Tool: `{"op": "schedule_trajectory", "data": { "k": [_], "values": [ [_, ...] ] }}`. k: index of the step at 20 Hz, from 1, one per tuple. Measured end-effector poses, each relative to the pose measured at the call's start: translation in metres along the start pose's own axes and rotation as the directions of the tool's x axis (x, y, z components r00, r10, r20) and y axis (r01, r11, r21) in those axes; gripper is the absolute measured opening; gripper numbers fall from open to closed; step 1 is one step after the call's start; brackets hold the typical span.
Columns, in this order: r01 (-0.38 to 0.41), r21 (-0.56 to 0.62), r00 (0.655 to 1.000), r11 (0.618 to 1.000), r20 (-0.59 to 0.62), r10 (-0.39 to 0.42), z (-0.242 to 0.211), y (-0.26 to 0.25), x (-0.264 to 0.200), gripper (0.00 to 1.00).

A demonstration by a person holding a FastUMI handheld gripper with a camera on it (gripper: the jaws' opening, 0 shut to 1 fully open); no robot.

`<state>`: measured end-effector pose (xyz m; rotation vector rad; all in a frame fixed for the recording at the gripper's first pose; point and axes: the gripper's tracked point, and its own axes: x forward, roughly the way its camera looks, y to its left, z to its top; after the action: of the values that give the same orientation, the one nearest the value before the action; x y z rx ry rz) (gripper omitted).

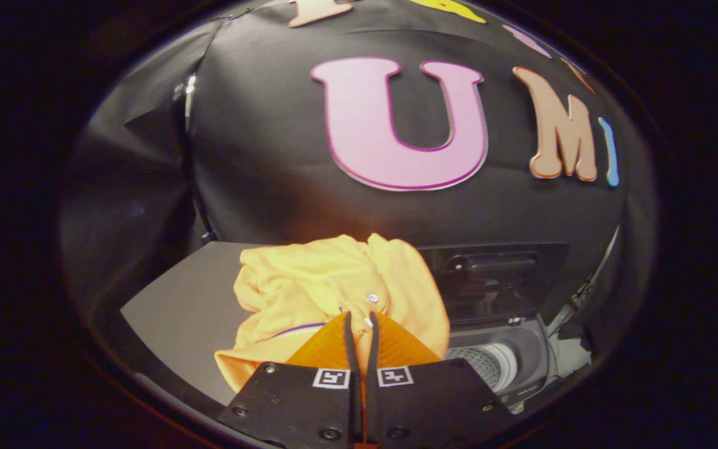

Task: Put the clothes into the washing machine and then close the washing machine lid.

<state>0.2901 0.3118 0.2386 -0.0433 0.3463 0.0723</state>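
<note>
A yellow shirt (328,280) with white buttons and a thin purple stripe hangs bunched up in front of me. My gripper (359,319) is shut on a fold of the shirt, both fingers pressed together with cloth pinched between them. Beyond and to the right of the fingers stands the washing machine (521,349), its lid (496,280) raised upright at the back. The perforated white drum (483,365) shows in the open top, just right of the shirt's lower edge. The shirt hides part of the machine's left side.
A flat grey tabletop (184,312) lies left of the shirt and beneath it. The booth's black cloth wall (272,156) rises close behind the table and the machine. Cables (574,305) hang at the machine's far right.
</note>
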Motion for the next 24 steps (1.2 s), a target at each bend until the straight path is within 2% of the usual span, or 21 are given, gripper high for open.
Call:
{"op": "schedule_trajectory", "data": {
  "k": [3, 7, 10, 13, 14, 15, 22, 24],
  "values": [
    [0.082, 0.043, 0.996, 0.996, 0.019, -0.083, 0.002, -0.046, 0.001, 0.02],
    [0.139, 0.106, 0.99, 0.985, -0.017, -0.138, -0.011, -0.058, 0.014, 0.02],
    [0.226, 0.126, 0.974, 0.966, -0.06, -0.22, -0.028, -0.082, 0.013, 0.04],
    [0.278, 0.185, 0.96, 0.943, -0.077, -0.268, -0.037, -0.098, 0.013, 0.47],
    [0.272, 0.203, 0.962, 0.941, -0.072, -0.262, -0.039, -0.1, 0.015, 0.62],
    [0.272, 0.216, 0.962, 0.938, -0.069, -0.263, -0.039, -0.101, 0.014, 0.65],
    [0.271, 0.196, 0.963, 0.942, -0.043, -0.267, -0.037, -0.109, 0.009, 0.64],
    [0.265, 0.192, 0.964, 0.945, -0.031, -0.264, -0.033, -0.108, 0.007, 0.69]
  ]
}}
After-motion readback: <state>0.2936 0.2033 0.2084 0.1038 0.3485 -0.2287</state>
